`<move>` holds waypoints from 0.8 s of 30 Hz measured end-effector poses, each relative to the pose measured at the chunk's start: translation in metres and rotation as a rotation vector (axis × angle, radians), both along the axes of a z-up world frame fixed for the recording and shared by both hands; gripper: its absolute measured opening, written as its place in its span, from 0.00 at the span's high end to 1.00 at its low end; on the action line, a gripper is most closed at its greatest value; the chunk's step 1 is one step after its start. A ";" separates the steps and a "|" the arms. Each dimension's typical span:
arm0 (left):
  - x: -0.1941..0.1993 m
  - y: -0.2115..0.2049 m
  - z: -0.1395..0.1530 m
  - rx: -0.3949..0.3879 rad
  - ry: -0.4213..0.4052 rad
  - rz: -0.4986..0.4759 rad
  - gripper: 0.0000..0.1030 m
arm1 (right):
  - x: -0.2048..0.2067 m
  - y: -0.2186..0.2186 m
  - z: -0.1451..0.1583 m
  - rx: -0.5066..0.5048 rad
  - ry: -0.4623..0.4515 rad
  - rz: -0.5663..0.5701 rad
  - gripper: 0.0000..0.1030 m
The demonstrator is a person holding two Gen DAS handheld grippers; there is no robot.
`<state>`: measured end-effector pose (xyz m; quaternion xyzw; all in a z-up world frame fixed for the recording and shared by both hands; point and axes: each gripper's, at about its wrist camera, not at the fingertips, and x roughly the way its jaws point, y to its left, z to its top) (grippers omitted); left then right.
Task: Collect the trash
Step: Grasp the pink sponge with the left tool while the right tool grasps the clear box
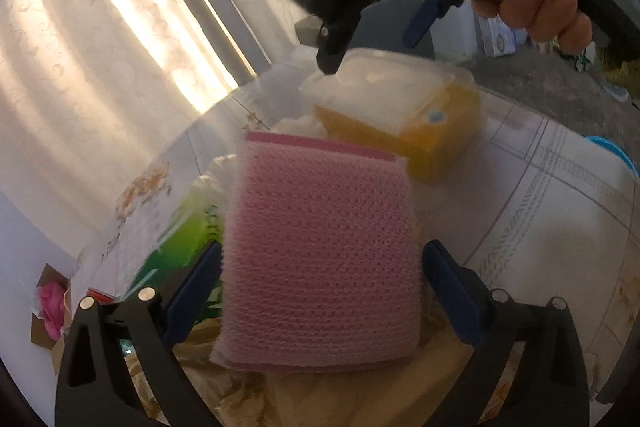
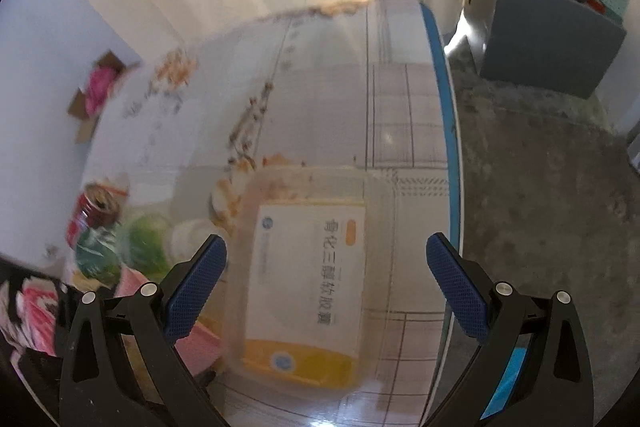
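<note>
The left gripper [image 1: 322, 281] is clamped on a pink sponge [image 1: 320, 259], its blue pads pressing the sponge's two sides, and holds it above the bench [image 1: 540, 195]. Under the sponge lie crumpled brown paper [image 1: 360, 399] and a green packet [image 1: 184, 243], and just beyond it sits a yellow and white box [image 1: 436, 131] under a clear plastic tub [image 1: 380, 87].

The right gripper [image 2: 326, 285] hangs over that same tub [image 2: 304, 267] with its fingers wide apart, one on either side of it and touching nothing. Through the cloudy plastic the box's [image 2: 304, 287] white label with printed characters shows, with a yellow band at the near end. In the left wrist view, a hand [image 1: 548, 11] grips the right gripper's black handle above the tub.

More litter lies at the left of the bench: a red can [image 2: 88, 215] and green wrappers [image 2: 140, 247]. A cardboard box [image 2: 96, 95] with something pink inside stands on the floor beyond.
</note>
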<state>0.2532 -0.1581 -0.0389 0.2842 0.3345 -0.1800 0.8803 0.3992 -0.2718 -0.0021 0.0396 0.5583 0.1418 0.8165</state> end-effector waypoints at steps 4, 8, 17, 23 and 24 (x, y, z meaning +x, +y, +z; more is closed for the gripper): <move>0.003 0.000 0.002 -0.028 0.029 0.036 0.05 | -0.004 0.013 -0.004 -0.031 0.028 0.055 0.07; 0.008 0.006 0.009 -0.086 0.045 0.065 0.06 | -0.003 0.024 -0.009 -0.110 0.026 0.066 0.07; 0.013 0.025 0.022 -0.211 0.103 0.072 0.22 | -0.008 0.027 -0.017 -0.131 0.017 0.073 0.11; 0.011 0.040 0.037 -0.309 0.116 0.063 0.22 | -0.012 0.019 -0.012 -0.117 0.007 0.048 0.18; 0.011 0.042 0.040 -0.324 0.113 0.061 0.22 | -0.013 0.017 -0.011 -0.116 0.005 0.043 0.18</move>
